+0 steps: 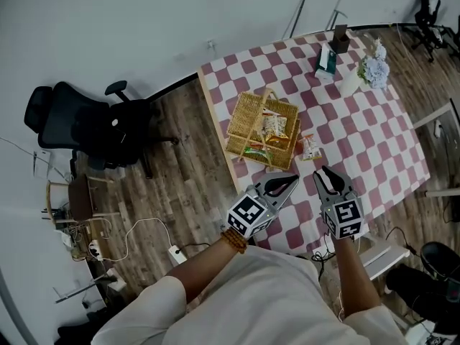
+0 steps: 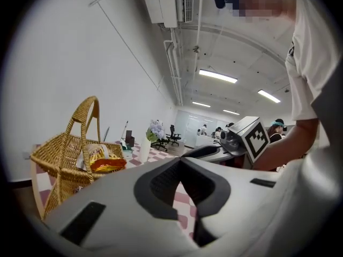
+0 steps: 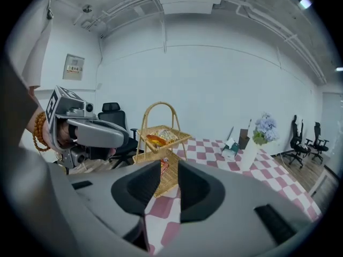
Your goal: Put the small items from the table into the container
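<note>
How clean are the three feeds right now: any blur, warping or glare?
Head view: evenly lit, sharp, walls bowed by the wide lens, woven wicker basket clear. Left gripper view: dark round vignette, bright ceiling strip lights. Right gripper view: same vignette, basket sharp.

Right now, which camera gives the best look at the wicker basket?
The head view: it looks down on the whole wicker basket and the packets in it. The left gripper view shows it side-on at the left, its bottom hidden; the right gripper view shows it side-on and small, handle upright.
</note>
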